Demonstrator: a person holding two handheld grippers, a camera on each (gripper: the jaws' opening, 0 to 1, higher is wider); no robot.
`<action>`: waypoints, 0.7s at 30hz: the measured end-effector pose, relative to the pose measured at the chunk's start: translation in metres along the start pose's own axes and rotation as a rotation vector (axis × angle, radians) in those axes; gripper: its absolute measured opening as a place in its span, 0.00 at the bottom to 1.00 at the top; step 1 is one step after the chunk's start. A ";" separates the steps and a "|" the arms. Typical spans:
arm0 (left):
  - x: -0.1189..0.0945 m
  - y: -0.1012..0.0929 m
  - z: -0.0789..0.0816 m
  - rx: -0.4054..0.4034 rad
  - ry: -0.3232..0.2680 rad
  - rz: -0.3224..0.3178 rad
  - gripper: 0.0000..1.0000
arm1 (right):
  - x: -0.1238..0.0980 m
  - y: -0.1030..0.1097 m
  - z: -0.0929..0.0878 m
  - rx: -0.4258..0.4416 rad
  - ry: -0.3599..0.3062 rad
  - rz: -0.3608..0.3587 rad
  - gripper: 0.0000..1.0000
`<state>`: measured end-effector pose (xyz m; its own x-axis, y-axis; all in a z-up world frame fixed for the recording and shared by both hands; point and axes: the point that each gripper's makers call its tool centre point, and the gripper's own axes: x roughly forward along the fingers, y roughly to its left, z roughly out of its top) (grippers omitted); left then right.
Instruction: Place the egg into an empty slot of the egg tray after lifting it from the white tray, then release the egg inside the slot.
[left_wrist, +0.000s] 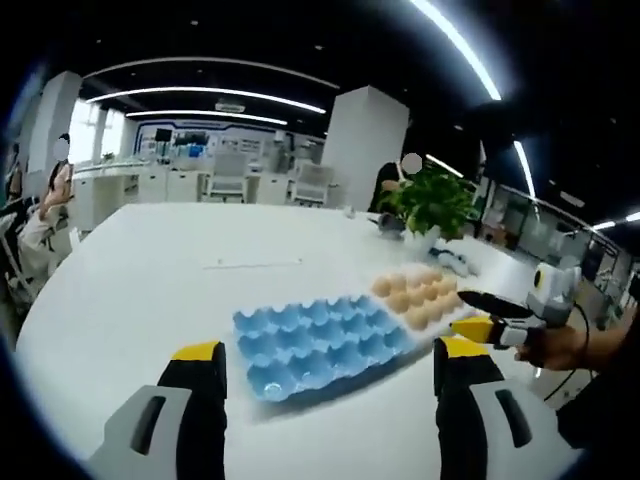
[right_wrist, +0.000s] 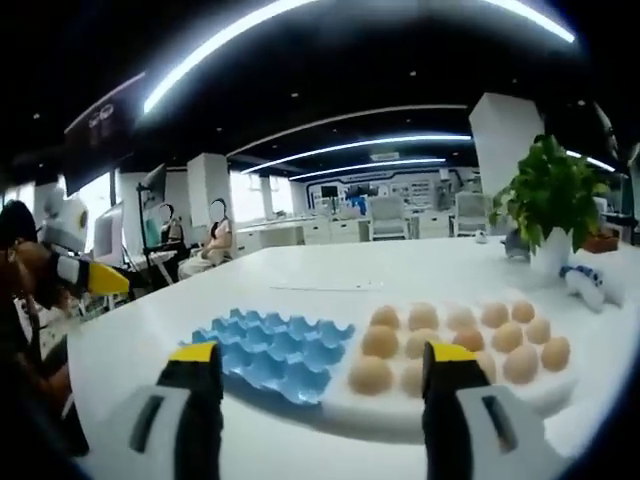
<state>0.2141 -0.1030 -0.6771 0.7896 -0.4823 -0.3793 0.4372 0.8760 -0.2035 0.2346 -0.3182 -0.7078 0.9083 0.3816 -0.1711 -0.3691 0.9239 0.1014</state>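
A blue egg tray (left_wrist: 320, 345) with empty slots lies on the white table, and the same blue egg tray (right_wrist: 272, 352) sits left of centre in the right gripper view. Beside it a white tray (right_wrist: 470, 412) holds several tan eggs (right_wrist: 470, 340); those eggs (left_wrist: 415, 295) lie beyond the blue tray's right end in the left gripper view. My left gripper (left_wrist: 330, 365) hangs open above the blue tray's near edge, holding nothing. My right gripper (right_wrist: 322, 362) is open and empty, poised over the seam between the two trays. The right gripper (left_wrist: 500, 322) also enters the left gripper view from the right, held by a hand.
A potted green plant (left_wrist: 432, 203) stands at the table's far side, also seen as the plant (right_wrist: 548, 205) at right. Small white and blue items (right_wrist: 585, 280) lie near it. A person (left_wrist: 45, 205) sits at the table's far left. The left gripper (right_wrist: 85, 275) shows at left.
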 end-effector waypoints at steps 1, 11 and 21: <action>0.000 -0.001 0.005 -0.024 -0.011 0.012 0.86 | 0.000 -0.001 0.000 -0.001 0.002 -0.005 0.84; 0.009 -0.012 0.017 -0.285 -0.069 0.075 0.99 | 0.013 -0.016 0.012 -0.061 0.004 0.037 0.84; -0.003 -0.005 0.037 0.163 -0.256 0.036 0.98 | 0.018 -0.020 0.001 -0.020 0.037 0.016 0.75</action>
<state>0.2257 -0.1057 -0.6415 0.8798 -0.4545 -0.1393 0.4538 0.8903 -0.0388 0.2590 -0.3298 -0.7118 0.8946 0.3968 -0.2056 -0.3876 0.9179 0.0850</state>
